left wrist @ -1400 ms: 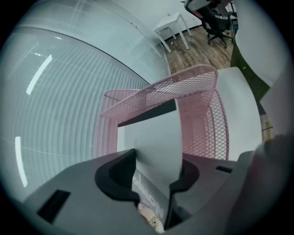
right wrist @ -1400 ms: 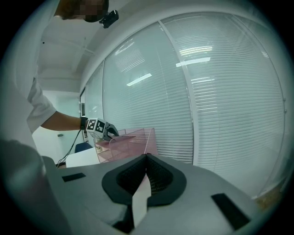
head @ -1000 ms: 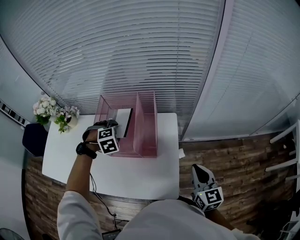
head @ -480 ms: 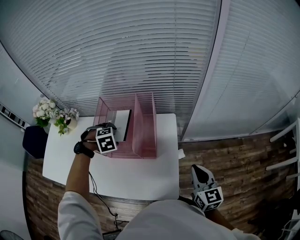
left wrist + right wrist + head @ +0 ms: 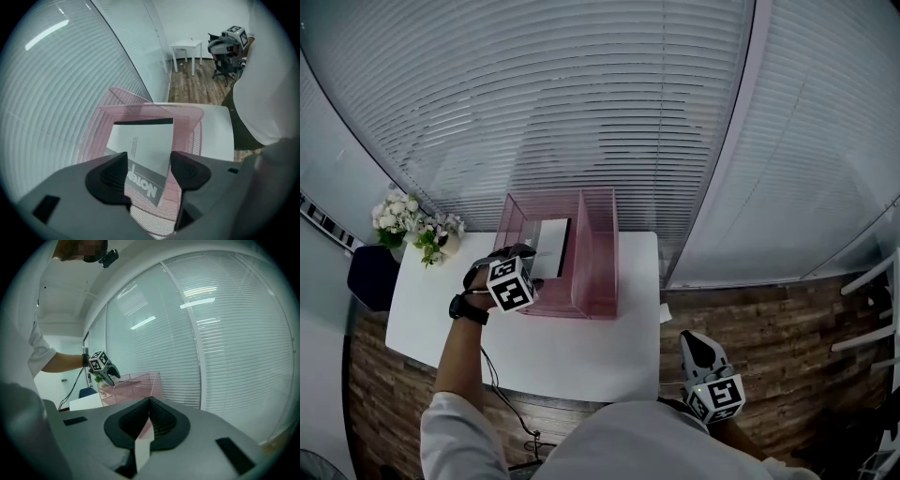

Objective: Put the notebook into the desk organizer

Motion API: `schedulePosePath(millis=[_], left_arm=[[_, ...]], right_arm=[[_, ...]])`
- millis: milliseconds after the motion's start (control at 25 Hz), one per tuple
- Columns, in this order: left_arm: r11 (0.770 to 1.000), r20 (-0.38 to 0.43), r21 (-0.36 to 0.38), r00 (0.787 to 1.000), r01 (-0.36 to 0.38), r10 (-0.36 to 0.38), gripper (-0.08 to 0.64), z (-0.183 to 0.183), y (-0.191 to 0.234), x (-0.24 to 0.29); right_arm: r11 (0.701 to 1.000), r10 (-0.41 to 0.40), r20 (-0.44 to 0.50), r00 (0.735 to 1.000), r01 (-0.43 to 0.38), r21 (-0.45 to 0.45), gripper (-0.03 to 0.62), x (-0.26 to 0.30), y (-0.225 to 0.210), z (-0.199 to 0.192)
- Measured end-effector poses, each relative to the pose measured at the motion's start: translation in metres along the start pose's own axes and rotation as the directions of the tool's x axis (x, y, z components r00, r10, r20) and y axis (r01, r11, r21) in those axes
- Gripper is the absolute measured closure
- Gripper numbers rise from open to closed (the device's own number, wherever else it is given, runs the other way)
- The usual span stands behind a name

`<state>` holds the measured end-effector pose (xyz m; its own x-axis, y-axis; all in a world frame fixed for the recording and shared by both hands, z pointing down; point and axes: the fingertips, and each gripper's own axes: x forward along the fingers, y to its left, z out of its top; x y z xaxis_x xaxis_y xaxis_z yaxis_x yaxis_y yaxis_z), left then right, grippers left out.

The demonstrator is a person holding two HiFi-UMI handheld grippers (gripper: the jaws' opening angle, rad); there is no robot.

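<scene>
Nearest the person, at 5 o'clock in the head view, the right gripper (image 5: 696,345) hangs low beside the body and off the tabletop (image 5: 581,347). Its jaws are pressed together with nothing between them, and it plays no part here.

Further out, the left gripper (image 5: 147,171) sits at the 7 o'clock corner of the pink mesh desk organizer (image 5: 598,267), with its jaws apart. The notebook (image 5: 140,145) shows through the gap between them. It lies in the organizer's left compartment, tilted, with its far edge up toward the back wall at 12 o'clock. Whether either jaw touches its near edge I cannot tell.

The placing looks all but done, so the risk lies in the pull-back. If a jaw is snagged on the near corner of the notebook, drawing back toward 6 o'clock could drag it up and out over the front rim. The tilted cover may also slide flat or flop forward once nothing props it. The organizer looks light, and a knock from the gripper could skid it across the tabletop.

Beyond, flowers (image 5: 412,225) stand at 10 o'clock, well clear, in front of the window blinds (image 5: 581,94).
</scene>
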<state>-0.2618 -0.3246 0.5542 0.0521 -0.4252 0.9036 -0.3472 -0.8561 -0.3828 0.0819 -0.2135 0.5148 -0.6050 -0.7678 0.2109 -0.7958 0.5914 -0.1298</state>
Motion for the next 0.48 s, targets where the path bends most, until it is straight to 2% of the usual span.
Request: schedulePosePath(millis=[120,200,320,400,480], left_arm=[[0.997,0.096,-0.078,0.995,-0.01,0.018,0.267,0.007,-0.005,-0.017],[0.996,0.117,-0.091,0.993,-0.021,0.032,0.267,0.007,-0.009,-0.024],[0.989,0.157,-0.128,0.983,-0.071,0.091,0.267,0.003,-0.01,-0.04],[0.977,0.212,-0.181,0.966,-0.11,0.148,0.276,0.002,-0.008,-0.057],[0.955,0.274,-0.254,0.935,-0.155,0.225,0.303,0.001,-0.007,-0.078]], right_arm=[[1.0,0.029,0.002,1.0,-0.029,-0.008,0.579,0.007,0.008,0.003],[0.999,0.051,0.002,0.999,-0.051,-0.015,0.58,0.011,0.016,0.004],[0.996,0.081,0.008,0.997,-0.081,-0.027,0.58,0.015,0.027,0.009],[0.995,0.095,0.014,0.995,-0.094,-0.036,0.579,0.016,0.032,0.012],[0.994,0.106,0.019,0.994,-0.105,-0.038,0.579,0.017,0.035,0.015]])
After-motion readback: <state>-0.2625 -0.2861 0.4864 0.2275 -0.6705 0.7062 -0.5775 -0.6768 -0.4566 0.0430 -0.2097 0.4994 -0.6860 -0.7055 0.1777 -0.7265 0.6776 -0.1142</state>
